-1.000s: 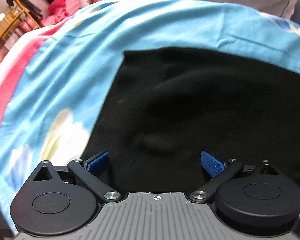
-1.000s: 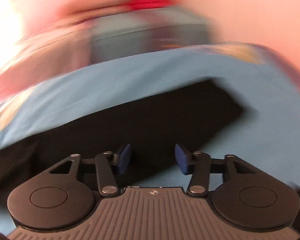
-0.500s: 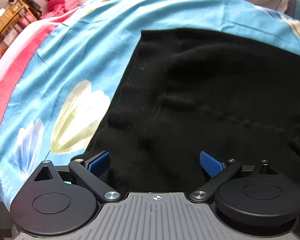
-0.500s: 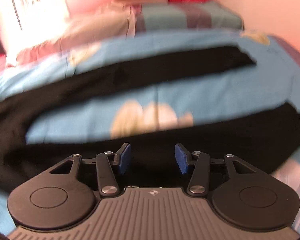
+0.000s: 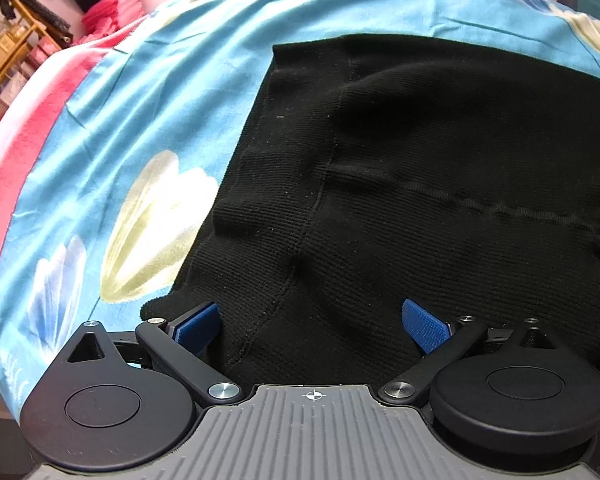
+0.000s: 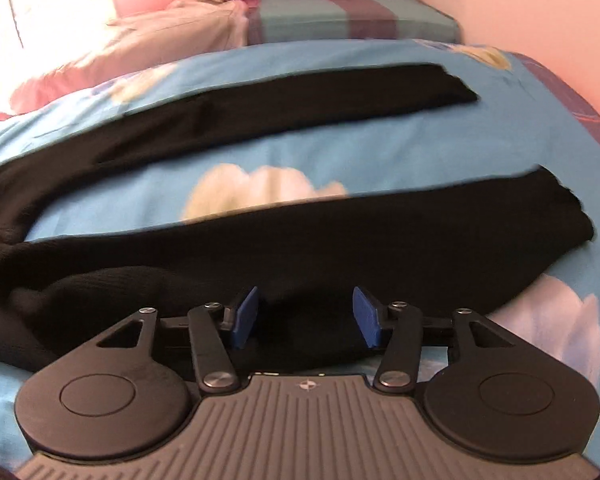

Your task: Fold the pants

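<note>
Blue flowered bedding (image 5: 172, 92) covers a bed, and the black pants (image 5: 440, 184) lie flat on it, unfolded. Their two legs (image 6: 284, 96) stretch apart across the bedding, with a pale flower print showing between them, so each can be reached on its own. The left gripper (image 5: 310, 322) hangs over the waist end of the pants, jaws wide apart and gripping nothing, seemingly placed to take the near edge. The right gripper (image 6: 306, 318) hovers over the nearer leg of the pants; its jaws have just been opening, with cloth below them but not pinched. Folding looks not yet begun.
</note>
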The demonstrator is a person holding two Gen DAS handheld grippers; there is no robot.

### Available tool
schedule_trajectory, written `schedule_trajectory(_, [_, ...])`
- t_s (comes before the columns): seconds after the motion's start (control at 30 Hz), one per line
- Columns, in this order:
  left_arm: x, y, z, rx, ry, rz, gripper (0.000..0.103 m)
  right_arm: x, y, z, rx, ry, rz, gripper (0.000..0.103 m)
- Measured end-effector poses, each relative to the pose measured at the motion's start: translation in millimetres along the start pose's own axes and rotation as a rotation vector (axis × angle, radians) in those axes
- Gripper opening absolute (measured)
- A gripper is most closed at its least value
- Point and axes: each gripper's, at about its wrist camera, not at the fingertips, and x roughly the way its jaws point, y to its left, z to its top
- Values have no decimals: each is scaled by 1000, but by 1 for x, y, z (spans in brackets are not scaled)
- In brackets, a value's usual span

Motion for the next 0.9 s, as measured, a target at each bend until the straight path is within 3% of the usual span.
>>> schedule_trajectory(0.07, [0,1,0,0,0,-4,103,-4,-10,4,53,-7,-25,67])
schedule_trajectory(0.17, [1,2,0,-5,2,-6,103,-4,-13,7,61,-8,-106,64])
schedule_trajectory(0.77, [9,13,8,-40,31,-23,103,9,-25,7,83,49,-75,77])
schedule_trajectory(0.9, [-2,19,4,-86,16,-65,103,9,-29,11,94,64,-67,78])
